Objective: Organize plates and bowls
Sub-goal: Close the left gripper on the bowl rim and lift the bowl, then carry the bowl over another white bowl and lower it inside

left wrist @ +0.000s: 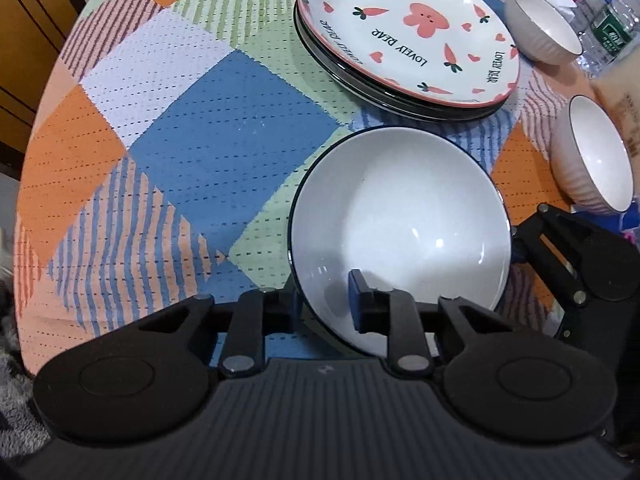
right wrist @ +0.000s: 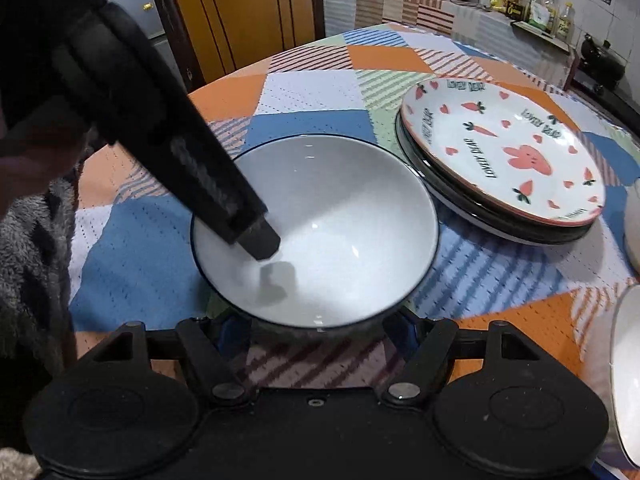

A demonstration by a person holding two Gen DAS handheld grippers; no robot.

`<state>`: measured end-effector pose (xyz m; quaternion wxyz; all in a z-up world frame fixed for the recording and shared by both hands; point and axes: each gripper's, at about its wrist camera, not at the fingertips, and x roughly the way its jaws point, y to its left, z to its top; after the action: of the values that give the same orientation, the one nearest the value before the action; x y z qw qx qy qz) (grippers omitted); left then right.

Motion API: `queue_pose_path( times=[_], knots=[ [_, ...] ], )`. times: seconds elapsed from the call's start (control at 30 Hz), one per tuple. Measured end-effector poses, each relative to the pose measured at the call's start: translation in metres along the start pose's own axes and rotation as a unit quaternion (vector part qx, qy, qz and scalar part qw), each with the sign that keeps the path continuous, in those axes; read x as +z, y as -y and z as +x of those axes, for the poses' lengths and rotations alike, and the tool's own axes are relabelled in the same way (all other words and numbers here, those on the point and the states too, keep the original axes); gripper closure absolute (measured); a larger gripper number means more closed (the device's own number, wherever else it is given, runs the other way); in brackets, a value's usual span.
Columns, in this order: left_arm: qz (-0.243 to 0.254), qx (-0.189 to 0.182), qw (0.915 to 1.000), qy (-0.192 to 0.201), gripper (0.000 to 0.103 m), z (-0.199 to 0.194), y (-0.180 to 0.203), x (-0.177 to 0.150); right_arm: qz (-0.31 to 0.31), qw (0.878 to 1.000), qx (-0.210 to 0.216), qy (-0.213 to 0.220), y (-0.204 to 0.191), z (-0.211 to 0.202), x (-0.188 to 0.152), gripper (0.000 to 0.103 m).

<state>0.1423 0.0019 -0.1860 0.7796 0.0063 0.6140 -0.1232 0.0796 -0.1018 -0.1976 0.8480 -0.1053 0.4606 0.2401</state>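
A white bowl with a dark rim (left wrist: 400,216) (right wrist: 332,220) sits tilted over the patchwork tablecloth. My left gripper (left wrist: 324,296) is shut on its near rim, one finger (left wrist: 358,300) inside the bowl, the other outside and mostly hidden; that inner finger (right wrist: 256,236) shows in the right wrist view. My right gripper (right wrist: 316,324) is wide open under the bowl's near edge, its fingertips hidden by the bowl; its linkage (left wrist: 560,248) shows right of the bowl. A stack of plates, topped by a "Lovely Bear" carrot plate (left wrist: 408,28) (right wrist: 504,152), lies beyond.
Two more white ribbed bowls (left wrist: 540,24) (left wrist: 592,160) stand at the right, one also at the right edge (right wrist: 628,364). Plastic bottles (left wrist: 608,20) crowd the far right corner. A wooden cabinet (right wrist: 240,16) and kitchen counter (right wrist: 420,4) lie behind the round table (left wrist: 180,128).
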Motion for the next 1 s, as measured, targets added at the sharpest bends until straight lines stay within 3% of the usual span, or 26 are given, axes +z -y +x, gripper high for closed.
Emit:
queue_pose_path(
  times=[0.23,0.57,1.0],
  knots=[
    [-0.013,-0.012,0.9997,-0.016,0.084,-0.020,0.006,-0.002,0.017,1.000,0.010,0.012,0.002,-0.016,-0.001,0.023],
    [0.042,-0.017,0.9987,0.023,0.084,-0.082,0.051,-0.003,0.019,0.998,-0.032,0.057,0.003,-0.079,-0.001,0.023],
    [0.107,-0.030,0.9918,0.063,0.082,-0.138,0.113,0.001,0.035,0.992,-0.089,0.083,0.015,-0.149,-0.003,0.023]
  ],
)
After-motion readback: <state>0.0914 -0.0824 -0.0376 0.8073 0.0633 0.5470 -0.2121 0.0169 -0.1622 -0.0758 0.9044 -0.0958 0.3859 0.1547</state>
